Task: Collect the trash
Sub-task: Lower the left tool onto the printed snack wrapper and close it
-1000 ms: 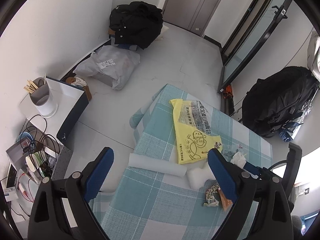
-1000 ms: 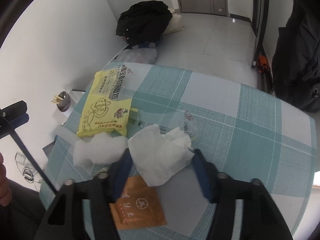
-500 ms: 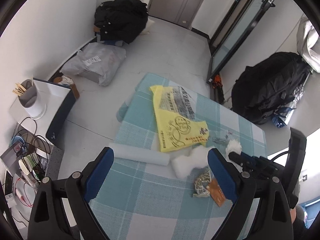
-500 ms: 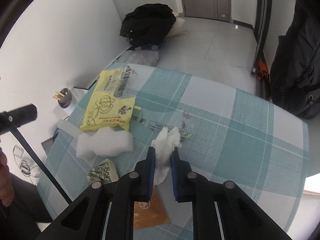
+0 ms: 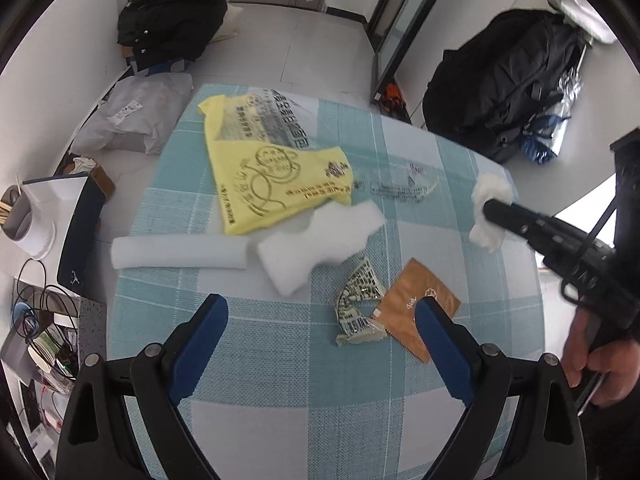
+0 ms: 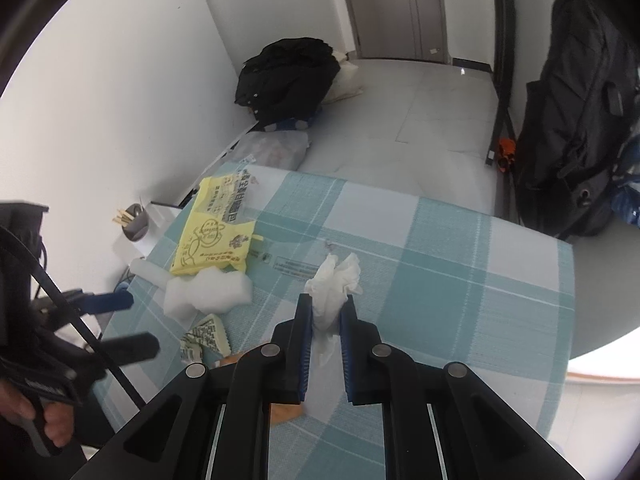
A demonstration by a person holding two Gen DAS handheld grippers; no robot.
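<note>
On the floor at far left, a grey cup of wooden sticks (image 5: 18, 216) stands on a white box, with a grey plastic parcel (image 5: 134, 116) and a heap of black clothing (image 5: 172, 20) beyond it by the wall. A table (image 5: 280, 380) under a teal-and-white checked cloth carries the litter: a white foam roll (image 5: 180, 251) near its left edge, a yellow printed plastic bag (image 5: 272, 172) behind it, and a ragged block of white foam (image 5: 320, 240) just right of the roll, overlapping the bag's lower corner. The left tool (image 5: 320, 336), its blue-padded fingers spread wide and gripping nothing, hangs above the near part of the cloth. Between and just beyond those fingers lie a crumpled black-and-white printed wrapper (image 5: 360, 304) and, touching its right side, a flat brown sachet (image 5: 418, 312). A clear plastic wrapper (image 5: 400, 188) lies flat farther back, right of the yellow bag. Toward the right edge, the right tool (image 6: 325, 312) is clenched on a crumpled white tissue (image 6: 334, 280), the paper pinched between its blue pads and lifted clear of the cloth, bunching out above the fingertips and trailing below them. A hand (image 5: 600, 364) grips that tool's handle at far right. A large black backpack (image 5: 504, 80) leans against the wall behind the table's right corner.
</note>
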